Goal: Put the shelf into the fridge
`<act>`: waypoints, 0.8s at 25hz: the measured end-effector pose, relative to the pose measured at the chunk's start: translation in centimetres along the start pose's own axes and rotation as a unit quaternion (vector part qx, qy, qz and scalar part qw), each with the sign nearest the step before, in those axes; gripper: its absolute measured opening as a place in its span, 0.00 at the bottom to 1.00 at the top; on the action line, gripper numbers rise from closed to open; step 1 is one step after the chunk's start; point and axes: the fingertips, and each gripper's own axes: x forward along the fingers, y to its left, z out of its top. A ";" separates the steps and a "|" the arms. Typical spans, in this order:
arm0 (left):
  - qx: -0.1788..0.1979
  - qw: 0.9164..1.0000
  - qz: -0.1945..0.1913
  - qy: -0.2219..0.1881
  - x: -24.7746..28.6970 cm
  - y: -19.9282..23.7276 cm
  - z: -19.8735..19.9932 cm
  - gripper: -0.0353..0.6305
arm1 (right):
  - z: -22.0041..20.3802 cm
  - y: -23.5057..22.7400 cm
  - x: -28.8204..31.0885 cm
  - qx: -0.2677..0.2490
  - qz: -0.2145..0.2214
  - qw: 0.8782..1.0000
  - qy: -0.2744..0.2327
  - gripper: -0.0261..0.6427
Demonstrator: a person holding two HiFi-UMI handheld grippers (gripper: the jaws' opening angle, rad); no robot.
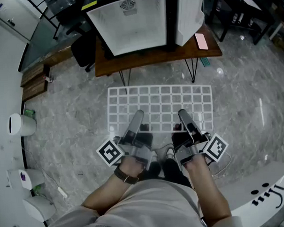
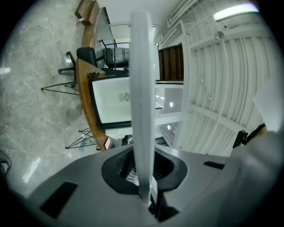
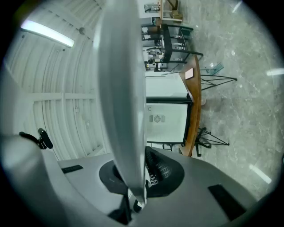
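Observation:
A white wire-grid shelf hangs level above the grey marble floor, held by its near edge. My left gripper is shut on that edge at the left, and my right gripper is shut on it at the right. Ahead, a small white fridge stands on a wooden table with its door swung open to the right. In the left gripper view the shelf runs edge-on out of the shut left gripper, with the fridge behind it. The right gripper view shows the same: shelf, shut right gripper, fridge.
A pink pad lies on the table's right end. A black chair stands at the table's left. A white bin sits at the far left, and a curved white counter at the lower right.

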 end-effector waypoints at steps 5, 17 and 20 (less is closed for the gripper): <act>-0.037 0.998 0.044 -0.015 -3.5 0.8 -0.3 0.10 | -2.4 -0.7 -1.2 0.003 -0.038 0.999 0.026 0.11; -0.017 0.998 0.040 -0.051 -6.3 -0.5 1.3 0.10 | -3.7 0.2 -1.3 -0.028 -0.056 0.996 0.068 0.11; -0.022 0.999 -0.008 -0.047 -4.4 -3.1 1.7 0.10 | -2.8 3.8 0.7 -0.045 0.006 0.997 0.065 0.11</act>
